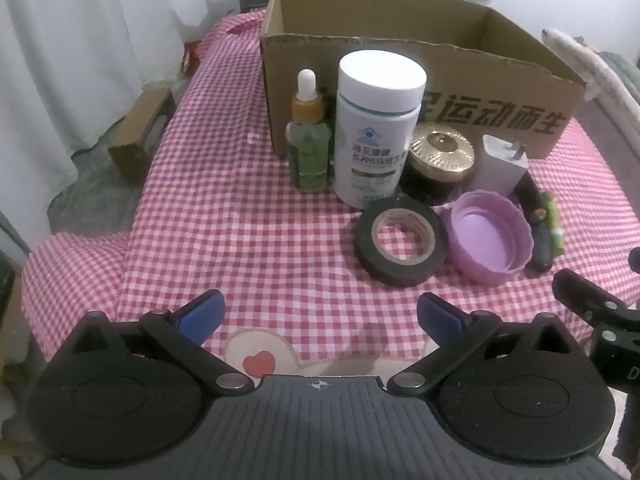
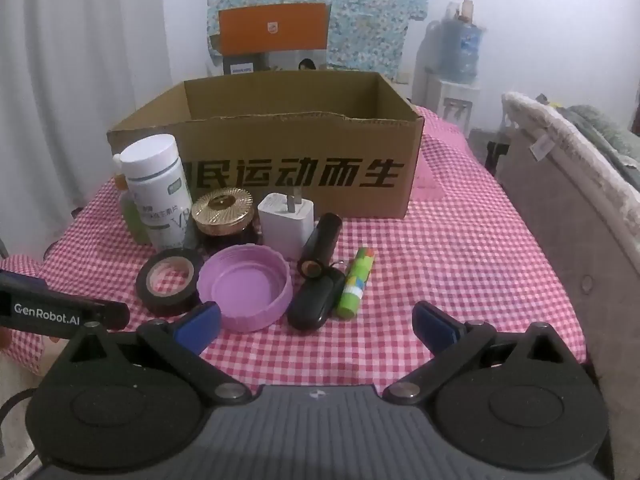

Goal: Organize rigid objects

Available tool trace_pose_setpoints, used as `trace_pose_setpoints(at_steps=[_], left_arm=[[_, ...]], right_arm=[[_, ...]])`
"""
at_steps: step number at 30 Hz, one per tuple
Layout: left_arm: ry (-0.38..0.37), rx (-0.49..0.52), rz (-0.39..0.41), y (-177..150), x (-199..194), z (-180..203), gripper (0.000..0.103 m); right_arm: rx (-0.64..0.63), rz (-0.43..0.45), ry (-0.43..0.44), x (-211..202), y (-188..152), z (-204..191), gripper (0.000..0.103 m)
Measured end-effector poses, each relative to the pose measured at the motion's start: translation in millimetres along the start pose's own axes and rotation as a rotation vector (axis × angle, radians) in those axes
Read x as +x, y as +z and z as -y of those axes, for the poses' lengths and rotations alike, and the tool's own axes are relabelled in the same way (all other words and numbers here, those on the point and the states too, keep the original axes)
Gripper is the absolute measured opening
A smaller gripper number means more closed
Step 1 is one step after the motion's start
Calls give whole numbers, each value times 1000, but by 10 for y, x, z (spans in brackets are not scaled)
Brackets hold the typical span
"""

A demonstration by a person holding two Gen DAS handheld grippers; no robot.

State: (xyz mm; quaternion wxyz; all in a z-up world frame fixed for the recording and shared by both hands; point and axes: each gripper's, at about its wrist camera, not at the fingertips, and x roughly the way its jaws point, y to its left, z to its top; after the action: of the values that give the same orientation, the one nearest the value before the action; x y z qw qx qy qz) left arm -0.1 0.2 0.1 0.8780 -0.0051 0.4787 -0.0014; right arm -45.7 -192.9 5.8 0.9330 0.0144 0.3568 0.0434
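An open cardboard box stands at the back of the checked table. In front of it stand a green dropper bottle, a white pill bottle, a gold-lidded jar and a white charger. Nearer lie a black tape roll, a purple lid, a black tube, a black oval case and a green glue stick. My left gripper and right gripper are open and empty, short of the objects.
The red-checked cloth drops off at the left edge. A small carton lies on the floor at left. A padded headboard runs along the right. A water cooler and an orange box stand behind.
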Motion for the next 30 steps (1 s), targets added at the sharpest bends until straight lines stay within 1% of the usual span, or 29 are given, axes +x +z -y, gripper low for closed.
trace_pose_setpoints(at_steps=[9, 12, 13, 15, 30], left_arm=[[13, 14, 6, -40, -18, 32, 103], [20, 26, 5, -45, -20, 69, 103], [13, 17, 3, -18, -28, 21, 103], [18, 23, 2, -21, -31, 32, 103], [23, 22, -10, -37, -63, 41, 103]], right_arm=[[-15, -48, 7, 30, -14, -37, 103], [-9, -28, 5, -10, 38, 15, 103], [-11, -28, 8, -14, 33, 16, 103], [-2, -42, 9, 19, 55, 22, 103], [-4, -54, 8, 39, 68, 15, 103]])
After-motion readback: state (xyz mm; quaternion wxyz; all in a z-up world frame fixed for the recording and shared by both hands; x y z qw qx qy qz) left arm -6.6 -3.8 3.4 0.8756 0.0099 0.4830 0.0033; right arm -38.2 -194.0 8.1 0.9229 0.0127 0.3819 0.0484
